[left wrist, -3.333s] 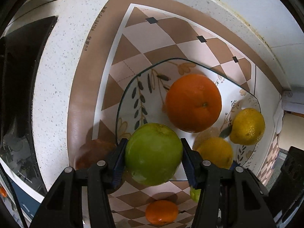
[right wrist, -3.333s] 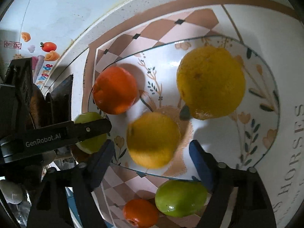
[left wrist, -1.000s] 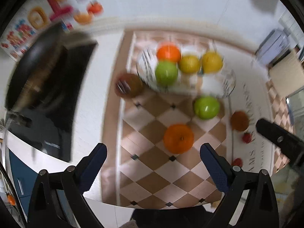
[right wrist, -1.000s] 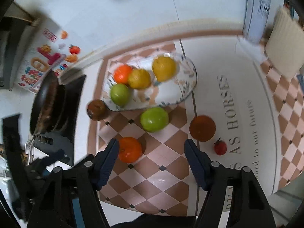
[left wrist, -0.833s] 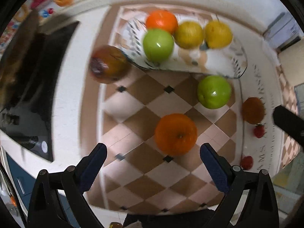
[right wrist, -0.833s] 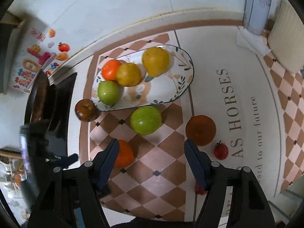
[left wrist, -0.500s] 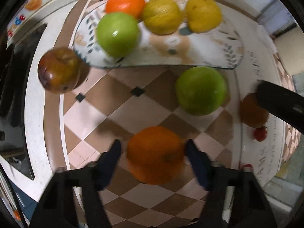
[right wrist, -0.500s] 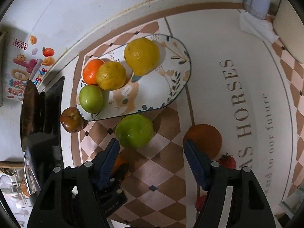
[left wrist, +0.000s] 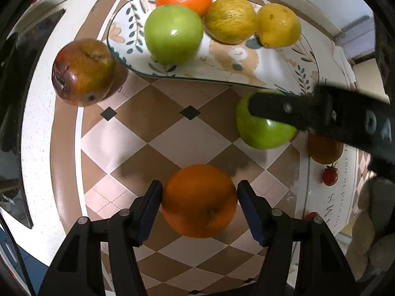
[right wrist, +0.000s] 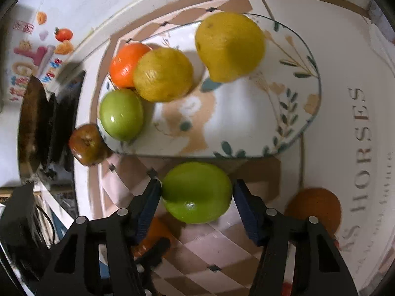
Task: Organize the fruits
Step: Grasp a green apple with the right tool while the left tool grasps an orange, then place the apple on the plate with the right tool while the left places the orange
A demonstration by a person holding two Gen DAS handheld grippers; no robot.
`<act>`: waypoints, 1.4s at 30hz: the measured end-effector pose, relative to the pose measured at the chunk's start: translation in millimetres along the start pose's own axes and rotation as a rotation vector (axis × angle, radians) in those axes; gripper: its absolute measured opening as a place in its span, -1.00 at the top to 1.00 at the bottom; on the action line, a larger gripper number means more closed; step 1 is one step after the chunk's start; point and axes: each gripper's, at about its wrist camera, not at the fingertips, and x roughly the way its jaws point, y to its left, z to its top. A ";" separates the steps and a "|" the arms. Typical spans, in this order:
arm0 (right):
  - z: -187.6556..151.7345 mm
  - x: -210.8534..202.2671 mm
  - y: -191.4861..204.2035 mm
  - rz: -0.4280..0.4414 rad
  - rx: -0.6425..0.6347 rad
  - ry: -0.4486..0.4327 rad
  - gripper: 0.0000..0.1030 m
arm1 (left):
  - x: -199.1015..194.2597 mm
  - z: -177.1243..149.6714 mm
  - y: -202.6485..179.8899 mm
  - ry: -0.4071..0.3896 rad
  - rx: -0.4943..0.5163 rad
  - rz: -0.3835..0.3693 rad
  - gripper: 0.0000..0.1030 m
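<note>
An orange (left wrist: 197,197) lies on the checked mat, between the pads of my left gripper (left wrist: 200,204). Both pads touch its sides while the jaws are opening slightly. My right gripper (right wrist: 196,192) points down over a green apple (right wrist: 197,192) just in front of the plate. Its jaws are closing, with the pads against the apple's sides. One right finger (left wrist: 284,108) crosses that apple (left wrist: 264,133) in the left wrist view. The leaf-patterned plate (right wrist: 246,123) holds an orange, a green apple (right wrist: 121,113) and two yellow citrus fruits.
A bruised red-brown apple (left wrist: 84,71) sits left of the plate. A dull orange fruit (right wrist: 313,212) and small red tomatoes (left wrist: 329,176) lie on the right, on the lettered mat (right wrist: 363,148). A black pan and stove (right wrist: 37,123) stand at the far left.
Both grippers have come down close to the mat. The left jaws narrowed from wide open onto the orange. The right jaws narrowed around the loose green apple.
</note>
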 end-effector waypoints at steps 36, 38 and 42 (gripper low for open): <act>6.7 -13.1 -22.9 -0.120 -0.019 0.017 -0.34 | -0.5 7.0 21.6 -0.007 -0.086 0.070 -0.18; 9.1 -10.7 -24.1 -0.125 -0.015 0.025 -0.36 | 0.0 6.6 26.5 -0.007 -0.089 0.068 -0.18; 13.0 -3.7 -25.0 -0.122 -0.003 0.045 -0.41 | -2.0 10.2 29.6 -0.006 -0.094 0.064 -0.18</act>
